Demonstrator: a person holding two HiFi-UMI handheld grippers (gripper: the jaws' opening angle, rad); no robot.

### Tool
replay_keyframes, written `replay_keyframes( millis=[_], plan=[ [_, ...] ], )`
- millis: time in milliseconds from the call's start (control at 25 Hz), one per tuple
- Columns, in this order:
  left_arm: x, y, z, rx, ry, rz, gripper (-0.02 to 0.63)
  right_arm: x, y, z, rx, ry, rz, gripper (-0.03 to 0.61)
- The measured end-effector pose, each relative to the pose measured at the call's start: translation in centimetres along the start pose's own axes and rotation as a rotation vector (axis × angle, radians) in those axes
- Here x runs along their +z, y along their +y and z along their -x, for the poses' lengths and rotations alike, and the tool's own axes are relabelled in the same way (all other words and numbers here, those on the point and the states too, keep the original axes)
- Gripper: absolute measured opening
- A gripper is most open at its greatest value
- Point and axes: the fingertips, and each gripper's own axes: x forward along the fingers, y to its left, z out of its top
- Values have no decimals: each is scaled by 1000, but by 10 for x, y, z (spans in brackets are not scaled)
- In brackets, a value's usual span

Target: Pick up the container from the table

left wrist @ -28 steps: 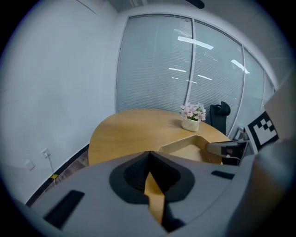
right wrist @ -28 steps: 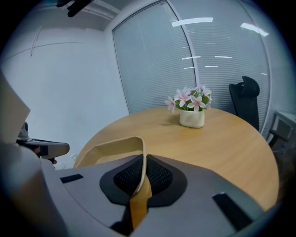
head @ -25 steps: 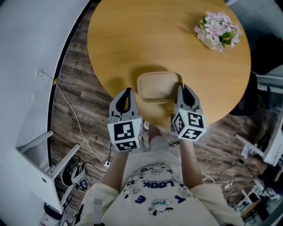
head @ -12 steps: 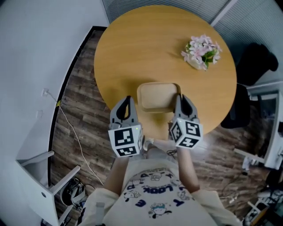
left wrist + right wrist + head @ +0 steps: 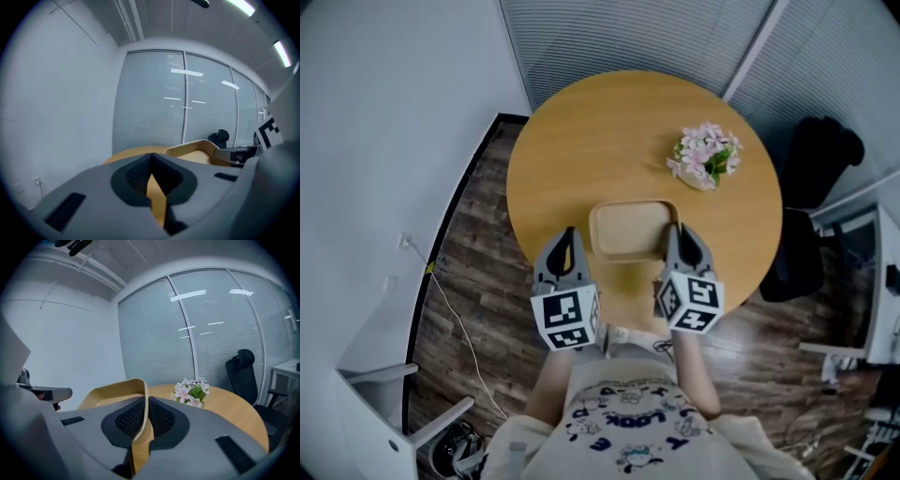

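While your right hand-held gripper point(image 5: 672, 231) pinches the right rim of the tan container point(image 5: 628, 228) at the near side of the round wooden desk point(image 5: 581, 141), your left hand-held gripper point(image 5: 570, 234) is pressed together alongside. Pink flowers point(image 5: 705, 155) sit at the desk's far right; your shirt point(image 5: 628, 417) reads "LOOK".

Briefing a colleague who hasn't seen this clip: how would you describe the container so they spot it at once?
Start at the round wooden table. At its edge nearest the person is the container, a shallow beige tray with rounded corners, its right rim pinched by the right hand-held gripper. Unlike the pink flower bunch farther back, it is plain, flat and empty.
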Motion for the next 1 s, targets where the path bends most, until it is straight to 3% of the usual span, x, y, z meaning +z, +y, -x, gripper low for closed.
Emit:
replay_keyframes(
  millis=[440, 1000],
  plan=[
    [47, -3, 3, -3, -102, -21, 3, 50, 1, 8, 1, -115, 1, 18],
    [76, -5, 8, -12, -169, -29, 3, 85, 5, 16, 0, -211, 4, 18]
  ],
)
